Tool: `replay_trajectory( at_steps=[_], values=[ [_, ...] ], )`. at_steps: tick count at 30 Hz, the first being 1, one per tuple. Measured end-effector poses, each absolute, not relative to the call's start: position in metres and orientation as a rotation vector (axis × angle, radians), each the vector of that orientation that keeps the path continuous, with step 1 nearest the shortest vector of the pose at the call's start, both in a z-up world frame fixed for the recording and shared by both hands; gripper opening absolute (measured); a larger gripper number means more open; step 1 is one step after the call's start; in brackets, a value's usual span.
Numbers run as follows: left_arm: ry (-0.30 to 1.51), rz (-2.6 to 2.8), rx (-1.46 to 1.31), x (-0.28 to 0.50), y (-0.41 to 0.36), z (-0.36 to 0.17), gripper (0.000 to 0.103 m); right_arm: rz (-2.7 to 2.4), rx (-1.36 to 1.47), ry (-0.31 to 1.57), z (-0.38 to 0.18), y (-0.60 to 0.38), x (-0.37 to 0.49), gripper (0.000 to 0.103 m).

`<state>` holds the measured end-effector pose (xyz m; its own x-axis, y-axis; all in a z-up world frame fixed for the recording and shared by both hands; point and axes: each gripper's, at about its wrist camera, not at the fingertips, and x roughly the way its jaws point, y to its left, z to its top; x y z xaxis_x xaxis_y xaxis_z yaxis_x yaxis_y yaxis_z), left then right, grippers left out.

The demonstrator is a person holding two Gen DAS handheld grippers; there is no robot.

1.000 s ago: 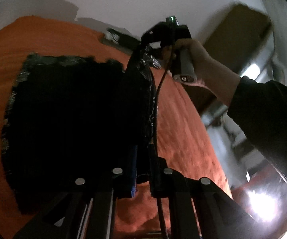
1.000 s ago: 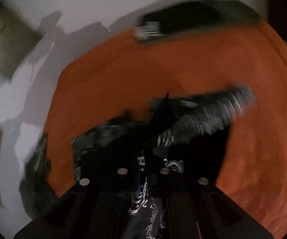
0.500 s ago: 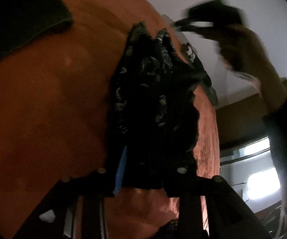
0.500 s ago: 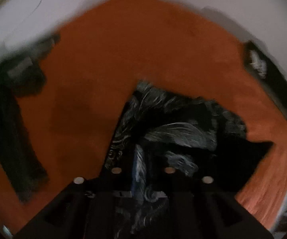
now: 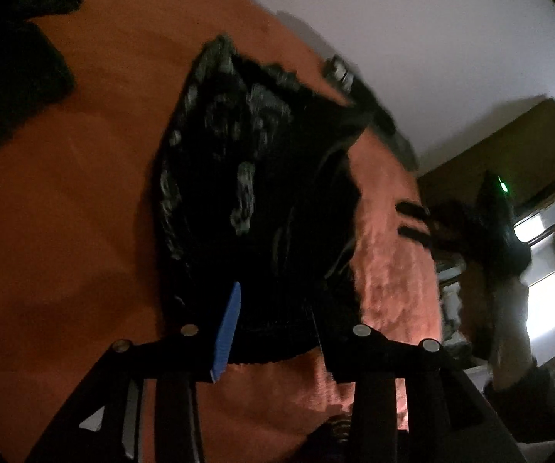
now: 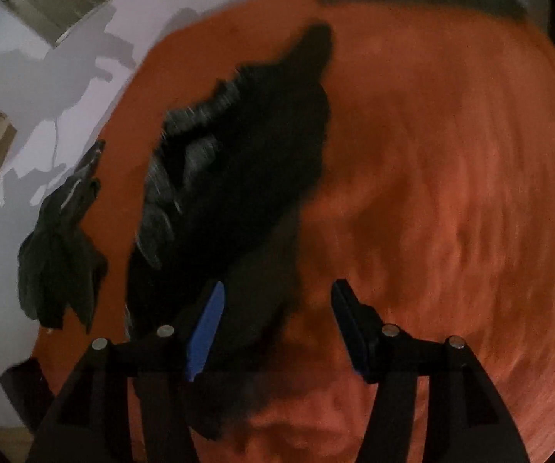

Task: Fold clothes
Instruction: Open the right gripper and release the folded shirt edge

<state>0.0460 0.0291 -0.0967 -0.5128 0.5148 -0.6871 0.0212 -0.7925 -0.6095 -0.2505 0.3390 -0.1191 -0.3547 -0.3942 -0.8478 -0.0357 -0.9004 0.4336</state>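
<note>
From the left wrist view, the left tongs (image 5: 273,332) hang over a black garment with a pale grey swirl print (image 5: 254,193), which lies bunched on an orange textured cloth-covered surface (image 5: 65,212); the jaws are opening, the blue-faced pad (image 5: 226,333) and the dark one stand apart with the garment's near hem lying between them, not pinched. At the right edge the right tongs (image 5: 412,220) show as a blurred dark shape with a small green light, carried by the person's hand (image 5: 508,308) in a dark sleeve, clear of the garment over the cloth's edge. Another dark piece of clothing (image 5: 15,77) lies at the upper left. From the right wrist view, the right tongs (image 6: 277,332) are opening, spread wide, the blue pad (image 6: 204,332) over the garment's (image 6: 246,162) edge, the other over bare orange cloth (image 6: 451,193). A crumpled dark green-black garment (image 6: 61,247) lies at the left edge. No writing can be read anywhere.
</note>
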Motion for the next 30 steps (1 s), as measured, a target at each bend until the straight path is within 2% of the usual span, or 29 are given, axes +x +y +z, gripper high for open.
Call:
replay_trajectory(
  at_steps=[2,5,6,7,10,16,21,27,30],
  values=[
    [-0.766,2.408,-1.405,0.042,0.042,-0.106,0.040,-2.292,1.687,-0.661,-0.142,0.352,-0.234,0.058],
    [-0.789,2.456,-1.412,0.042,0.045,-0.113,0.038,-2.237,1.772,-0.732,-0.162,0.365,-0.217,0.058],
    [-0.782,2.466,-1.386,0.043,0.045,-0.111,0.027,-2.230,1.790,-0.736,-0.165,0.367,-0.214,0.058],
    [-0.775,2.475,-1.360,0.044,0.046,-0.109,0.012,-2.229,1.800,-0.735,-0.166,0.368,-0.211,0.058],
    [-0.763,2.520,-1.282,0.051,0.046,-0.101,0.008,-2.257,1.791,-0.722,-0.161,0.368,-0.199,0.058],
    [-0.864,2.573,-1.262,0.070,0.031,-0.104,0.008,-2.281,1.748,-0.748,-0.155,0.360,-0.173,0.058],
    [-0.906,2.563,-1.261,0.070,0.025,-0.117,0.008,-2.258,1.764,-0.638,-0.151,0.344,-0.165,0.058],
    [-0.889,2.543,-1.256,0.063,0.030,-0.111,0.026,-2.281,1.747,-0.613,-0.144,0.334,-0.167,0.058],
    [-0.878,2.540,-1.251,0.061,0.033,-0.110,0.027,-2.274,1.763,-0.635,-0.150,0.331,-0.167,0.058]
  ],
)
